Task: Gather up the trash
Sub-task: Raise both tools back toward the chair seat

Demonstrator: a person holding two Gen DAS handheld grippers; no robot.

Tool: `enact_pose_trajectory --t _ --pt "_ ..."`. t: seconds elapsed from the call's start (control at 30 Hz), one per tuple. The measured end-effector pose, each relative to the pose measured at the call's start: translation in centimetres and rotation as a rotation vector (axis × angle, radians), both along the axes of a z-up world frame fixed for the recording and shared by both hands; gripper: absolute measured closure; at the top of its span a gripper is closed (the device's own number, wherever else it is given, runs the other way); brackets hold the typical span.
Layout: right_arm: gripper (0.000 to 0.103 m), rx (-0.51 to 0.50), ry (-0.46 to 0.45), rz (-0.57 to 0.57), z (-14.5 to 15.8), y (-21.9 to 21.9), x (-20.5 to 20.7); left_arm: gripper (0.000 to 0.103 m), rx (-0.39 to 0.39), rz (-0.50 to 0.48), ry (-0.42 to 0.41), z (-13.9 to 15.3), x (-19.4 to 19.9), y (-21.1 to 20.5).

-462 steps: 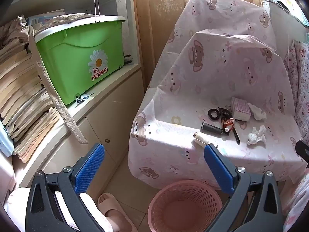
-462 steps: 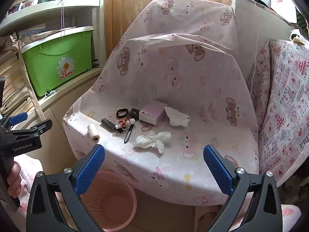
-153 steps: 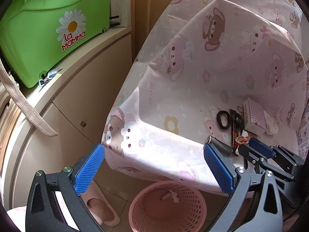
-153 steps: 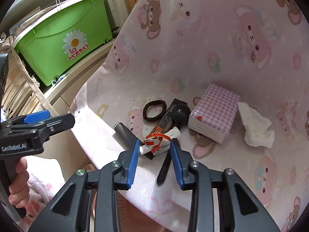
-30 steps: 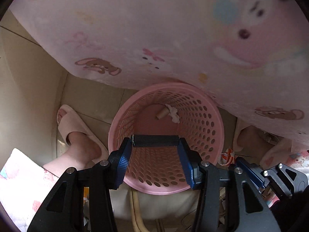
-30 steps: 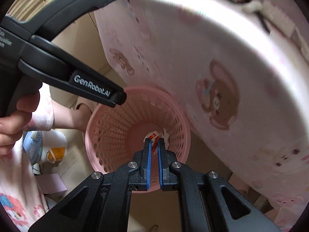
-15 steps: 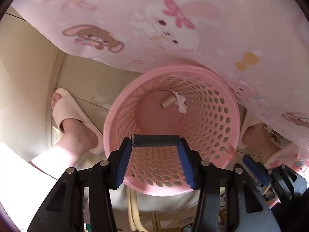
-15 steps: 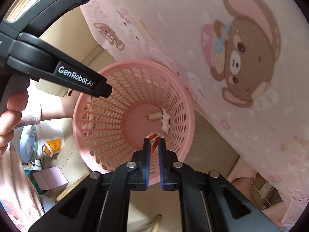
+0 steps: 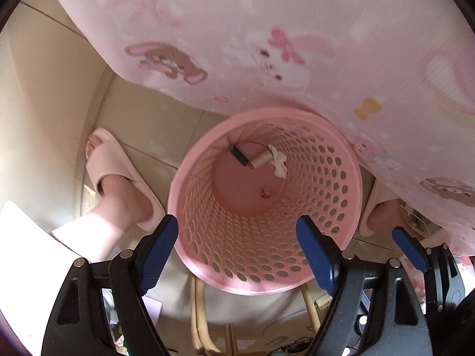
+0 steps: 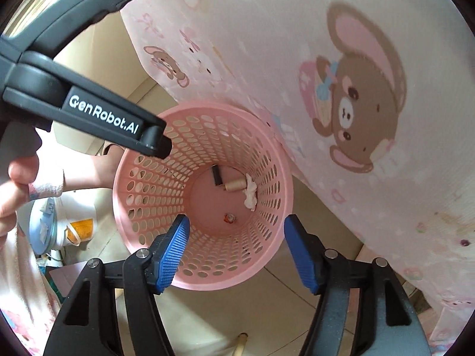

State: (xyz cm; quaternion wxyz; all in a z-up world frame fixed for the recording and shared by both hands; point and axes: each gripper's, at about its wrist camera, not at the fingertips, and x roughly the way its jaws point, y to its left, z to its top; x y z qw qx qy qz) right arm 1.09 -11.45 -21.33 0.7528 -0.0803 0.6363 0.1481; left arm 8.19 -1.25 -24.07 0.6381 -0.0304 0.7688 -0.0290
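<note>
Both grippers hang over the pink perforated basket [image 9: 332, 195] [image 10: 139, 190] on the floor, pointing down into it. On its bottom lie a black thread spool [image 9: 238, 155] [image 10: 215, 175], a beige thread spool [image 9: 261, 160] [image 10: 234, 186], a crumpled white tissue [image 9: 278, 163] [image 10: 251, 195] and a small red-and-white piece [image 9: 265, 192] [image 10: 229, 217]. My left gripper [image 9: 237, 231] has its jaws opening, nothing between them. The jaws of my right gripper [image 10: 236, 234] are opening too and hold nothing. The left gripper's black body [image 10: 89, 109] crosses the right wrist view at upper left.
A pink cartoon-print cloth [image 9: 297, 35] [image 10: 341, 74] hangs just behind the basket. The person's feet in pink slippers [image 9: 112, 166] stand on the tiled floor on both sides. A white tub [image 10: 59, 222] and wooden legs [image 9: 202, 311] sit near the basket.
The left gripper let go of the black spool, now lying on the basket bottom. The right gripper released the red-and-white piece, which also dropped in. Both jaws have spread.
</note>
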Motion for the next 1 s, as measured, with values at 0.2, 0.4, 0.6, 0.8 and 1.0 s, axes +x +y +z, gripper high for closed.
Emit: enact_pose_trajectory --t 0.2,0.4,0.6,0.8,1.0 --pt "0.029 0.019 -0.134 -0.017 4.4 -0.1 -0.2 0.023 -0.016 -0.004 -0.099 3.4 0.3 0.3" --pt "0.025 0.024 -0.3 -0.052 9.5 -1.0 -0.8 0.023 -0.002 -0.014 -0.217 7.1 0.3 0.6" --pt "0.025 0.096 -0.398 -0.108 13.3 -2.5 -1.1 0.02 0.054 -0.039 -0.418 12.2 0.1 0.7" --pt "0.02 0.119 -0.591 -0.203 16.8 -4.2 -1.4 0.013 0.05 -0.038 -0.578 15.8 0.3 1.3" --pt "0.018 0.085 -0.645 -0.264 17.5 -5.8 -0.1 0.006 0.032 -0.041 -0.651 17.2 0.7 1.2"
